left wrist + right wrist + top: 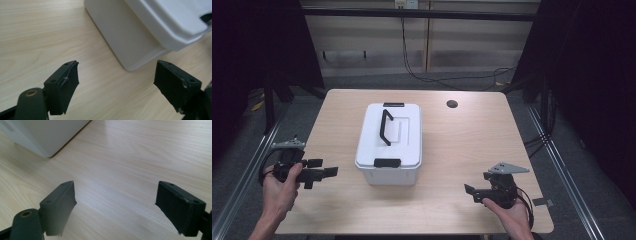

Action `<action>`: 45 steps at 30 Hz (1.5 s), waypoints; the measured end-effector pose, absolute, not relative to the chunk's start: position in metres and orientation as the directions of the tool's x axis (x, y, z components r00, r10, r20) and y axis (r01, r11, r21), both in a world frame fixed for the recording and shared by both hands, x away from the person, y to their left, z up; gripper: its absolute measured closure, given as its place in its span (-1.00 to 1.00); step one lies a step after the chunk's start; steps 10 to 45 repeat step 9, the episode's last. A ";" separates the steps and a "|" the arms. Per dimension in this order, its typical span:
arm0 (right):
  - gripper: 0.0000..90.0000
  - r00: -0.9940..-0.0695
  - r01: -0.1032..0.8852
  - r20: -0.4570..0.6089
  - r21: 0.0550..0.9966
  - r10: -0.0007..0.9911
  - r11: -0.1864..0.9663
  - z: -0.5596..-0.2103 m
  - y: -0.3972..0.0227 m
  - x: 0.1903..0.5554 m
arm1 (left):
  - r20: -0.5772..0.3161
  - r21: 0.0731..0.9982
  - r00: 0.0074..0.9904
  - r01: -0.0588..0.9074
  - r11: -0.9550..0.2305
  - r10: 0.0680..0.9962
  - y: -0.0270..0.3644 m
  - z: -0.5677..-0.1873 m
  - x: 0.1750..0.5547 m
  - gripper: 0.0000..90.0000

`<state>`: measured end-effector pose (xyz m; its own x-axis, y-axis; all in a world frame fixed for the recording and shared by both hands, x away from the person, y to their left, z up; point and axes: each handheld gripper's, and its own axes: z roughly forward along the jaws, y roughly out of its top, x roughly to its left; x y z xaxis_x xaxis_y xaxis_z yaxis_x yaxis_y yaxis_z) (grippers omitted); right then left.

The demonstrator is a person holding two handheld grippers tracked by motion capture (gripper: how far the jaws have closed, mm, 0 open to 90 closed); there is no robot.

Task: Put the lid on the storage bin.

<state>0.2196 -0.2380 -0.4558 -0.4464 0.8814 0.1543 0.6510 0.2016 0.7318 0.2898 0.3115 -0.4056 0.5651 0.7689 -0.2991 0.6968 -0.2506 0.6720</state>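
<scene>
Currently noted, left to right. Left gripper (326,171) held above the table (462,150) near its left edge, jaws spread wide with nothing between them, aimed at the near left corner of the white storage box (389,142). Box standing near the table's middle, closer to the left edge, lid on, black handle (386,127) lying flat on the lid, black latch (387,162) on its near side. Right gripper (469,190) near the front right corner, jaws likewise spread and empty, well apart from the box.

Left black two-jaw gripper (323,172) and right black two-jaw gripper (469,190) (each gripped in one hand) hover with jaws spread wide, pointing inward.
</scene>
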 end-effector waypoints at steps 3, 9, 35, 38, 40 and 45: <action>-0.66 -0.441 0.651 0.147 0.732 0.885 0.203 -0.457 -0.239 0.221 | -0.298 0.688 0.548 0.691 -0.222 0.781 0.315 -0.416 0.280 -0.58; -0.61 -0.408 0.691 0.110 0.686 0.906 0.228 -0.466 -0.238 0.229 | -0.280 0.635 0.593 0.704 -0.318 0.755 0.302 -0.438 0.265 -0.62; -0.61 -0.408 0.691 0.110 0.686 0.906 0.228 -0.466 -0.238 0.229 | -0.280 0.635 0.593 0.704 -0.318 0.755 0.302 -0.438 0.265 -0.62; -0.61 -0.408 0.691 0.110 0.686 0.906 0.228 -0.466 -0.238 0.229 | -0.280 0.635 0.593 0.704 -0.318 0.755 0.302 -0.438 0.265 -0.62; -0.61 -0.408 0.691 0.110 0.686 0.906 0.228 -0.466 -0.238 0.229 | -0.280 0.635 0.593 0.704 -0.318 0.755 0.302 -0.438 0.265 -0.62; -0.61 -0.408 0.691 0.110 0.686 0.906 0.228 -0.466 -0.238 0.229 | -0.280 0.635 0.593 0.704 -0.318 0.755 0.302 -0.438 0.265 -0.62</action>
